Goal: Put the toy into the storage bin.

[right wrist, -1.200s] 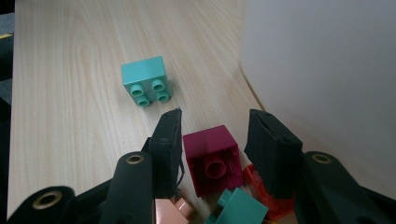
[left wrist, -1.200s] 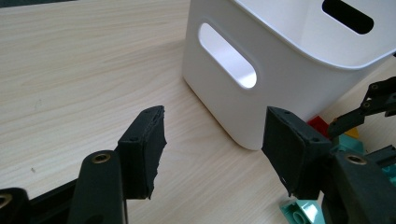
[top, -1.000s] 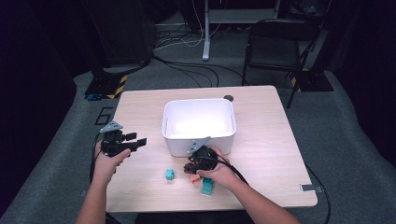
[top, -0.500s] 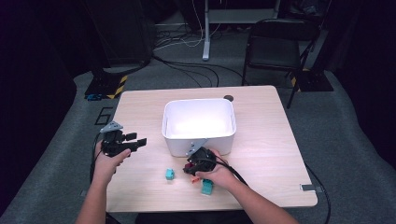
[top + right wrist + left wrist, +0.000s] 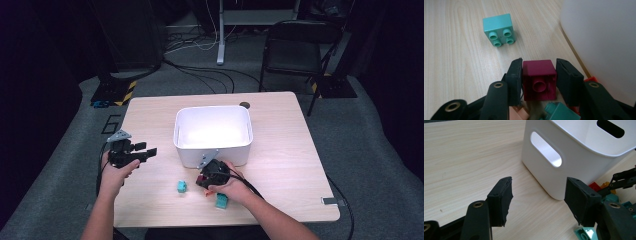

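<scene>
The right claw [image 5: 539, 80], just in front of the white bin [image 5: 212, 134], has been closing and is clamping a magenta brick [image 5: 539, 79]; the left claw [image 5: 537, 202] is gaping beside that bin.

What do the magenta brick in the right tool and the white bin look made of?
Magenta brick: likely moulded plastic, smooth with a soft sheen, a round tube on its open face. White bin: probably glossy plastic, with thin walls and cut-out handle slots.
</scene>
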A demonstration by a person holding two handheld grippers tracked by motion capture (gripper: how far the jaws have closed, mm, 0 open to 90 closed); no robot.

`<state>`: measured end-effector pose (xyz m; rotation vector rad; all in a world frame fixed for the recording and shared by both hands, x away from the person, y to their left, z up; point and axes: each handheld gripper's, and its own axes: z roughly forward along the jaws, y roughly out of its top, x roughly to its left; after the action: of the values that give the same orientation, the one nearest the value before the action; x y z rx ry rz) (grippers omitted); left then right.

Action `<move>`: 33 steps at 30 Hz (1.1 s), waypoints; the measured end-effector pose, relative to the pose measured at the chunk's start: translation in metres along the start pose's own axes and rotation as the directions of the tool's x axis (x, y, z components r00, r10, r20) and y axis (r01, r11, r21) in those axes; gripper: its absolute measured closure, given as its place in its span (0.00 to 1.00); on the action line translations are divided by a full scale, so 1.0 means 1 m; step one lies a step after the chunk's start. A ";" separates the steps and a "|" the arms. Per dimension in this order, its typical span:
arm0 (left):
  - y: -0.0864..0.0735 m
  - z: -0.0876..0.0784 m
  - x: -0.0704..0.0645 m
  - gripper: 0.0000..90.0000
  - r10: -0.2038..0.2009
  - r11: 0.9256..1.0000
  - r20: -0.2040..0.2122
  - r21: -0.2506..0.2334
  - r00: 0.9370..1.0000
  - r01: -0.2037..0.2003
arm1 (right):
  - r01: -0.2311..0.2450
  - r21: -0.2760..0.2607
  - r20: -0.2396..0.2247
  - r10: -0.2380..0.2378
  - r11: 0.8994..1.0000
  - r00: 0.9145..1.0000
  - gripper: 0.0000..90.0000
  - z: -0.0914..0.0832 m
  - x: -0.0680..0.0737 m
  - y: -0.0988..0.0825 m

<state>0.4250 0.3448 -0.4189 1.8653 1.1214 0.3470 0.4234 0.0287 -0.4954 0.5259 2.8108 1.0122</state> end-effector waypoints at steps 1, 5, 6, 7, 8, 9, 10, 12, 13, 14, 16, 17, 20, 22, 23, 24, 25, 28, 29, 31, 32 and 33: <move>0.000 0.000 0.000 0.43 -0.001 1.000 0.000 0.001 1.000 0.001 | 0.000 -0.001 0.000 0.000 1.000 1.000 0.64 0.000 0.000 0.000; 0.000 0.001 0.000 0.43 0.000 1.000 0.001 0.000 1.000 0.000 | -0.004 -0.004 0.003 0.004 1.000 1.000 0.65 0.001 0.000 0.001; 0.000 0.001 0.000 0.43 0.002 1.000 0.000 0.002 1.000 -0.002 | -0.005 -0.004 0.005 0.005 1.000 1.000 0.65 0.001 0.000 0.001; 0.000 0.001 0.000 0.43 0.001 1.000 0.001 0.003 1.000 -0.001 | -0.001 -0.003 0.005 0.001 1.000 1.000 0.65 0.001 0.000 0.001; 0.000 0.000 0.000 0.43 0.001 1.000 0.001 0.003 1.000 -0.001 | -0.003 -0.004 0.006 0.004 1.000 1.000 0.65 0.001 0.000 0.001; 0.000 0.000 0.000 0.43 0.001 1.000 0.000 0.003 1.000 -0.001 | -0.004 -0.006 0.006 0.004 1.000 1.000 0.65 0.000 0.000 0.001; 0.000 0.000 0.000 0.43 0.000 1.000 0.001 0.002 1.000 0.000 | -0.006 -0.007 0.003 0.006 1.000 1.000 0.65 0.000 0.000 0.001; 0.000 0.000 0.000 0.43 0.001 1.000 0.000 0.002 1.000 -0.001 | -0.008 -0.014 0.002 0.008 1.000 1.000 0.65 -0.001 0.000 0.002; 0.000 0.000 0.000 0.43 0.001 1.000 0.001 0.003 1.000 -0.001 | -0.007 -0.016 0.002 0.007 1.000 1.000 0.65 -0.002 0.000 0.002; 0.000 0.000 0.000 0.43 0.001 1.000 0.001 0.004 1.000 -0.001 | -0.005 -0.020 0.003 0.005 1.000 1.000 0.65 -0.003 0.000 0.003; 0.000 0.001 0.000 0.43 0.000 1.000 -0.002 0.001 1.000 0.000 | -0.008 -0.025 0.001 0.008 1.000 1.000 0.65 -0.004 0.000 0.003; 0.000 0.001 0.001 0.43 0.003 1.000 -0.001 0.002 1.000 -0.003 | -0.014 -0.028 0.000 0.014 1.000 1.000 0.65 -0.005 0.000 0.004; -0.001 0.001 0.001 0.43 -0.002 1.000 -0.001 0.004 1.000 0.002 | -0.019 -0.037 -0.006 0.019 0.999 1.000 0.65 -0.008 0.000 0.004; -0.001 0.001 0.001 0.43 -0.002 1.000 -0.001 0.005 1.000 0.002 | -0.022 -0.040 -0.008 0.022 0.999 1.000 0.65 -0.011 0.000 0.005; -0.001 0.001 0.001 0.43 -0.001 1.000 -0.002 0.004 1.000 0.001 | -0.018 -0.038 -0.009 0.018 0.999 1.000 0.65 -0.012 0.000 0.006; -0.001 0.001 0.001 0.43 -0.001 1.000 -0.001 0.004 1.000 0.001 | -0.018 -0.041 -0.009 0.018 0.999 1.000 0.65 -0.014 0.000 0.007; -0.001 0.001 0.001 0.43 -0.002 1.000 -0.002 0.004 1.000 0.002 | -0.012 -0.048 -0.010 0.011 0.999 1.000 0.65 -0.015 0.000 0.008; -0.001 0.001 0.001 0.43 -0.002 1.000 -0.001 0.004 1.000 0.002 | -0.007 -0.062 -0.016 0.006 0.998 1.000 0.65 -0.020 0.002 0.011; -0.001 0.001 0.001 0.43 -0.001 1.000 -0.002 0.004 1.000 0.001 | 0.001 -0.060 -0.018 -0.002 0.998 1.000 0.65 -0.022 0.002 0.012; -0.001 0.001 0.001 0.43 -0.003 1.000 -0.005 -0.001 1.000 0.003 | 0.004 -0.058 -0.023 -0.005 0.998 1.000 0.65 -0.025 0.004 0.014; -0.001 0.001 0.001 0.43 -0.003 1.000 -0.005 -0.002 1.000 0.003 | 0.007 -0.061 -0.021 -0.008 0.998 1.000 0.65 -0.026 0.005 0.015; -0.001 0.001 0.001 0.43 -0.003 1.000 -0.005 -0.001 1.000 0.003 | 0.008 -0.061 -0.024 -0.010 0.998 1.000 0.65 -0.028 0.006 0.016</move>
<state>0.4256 0.3456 -0.4202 1.8629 1.1269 0.3503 0.4168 0.0256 -0.4639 0.4970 2.7905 1.1067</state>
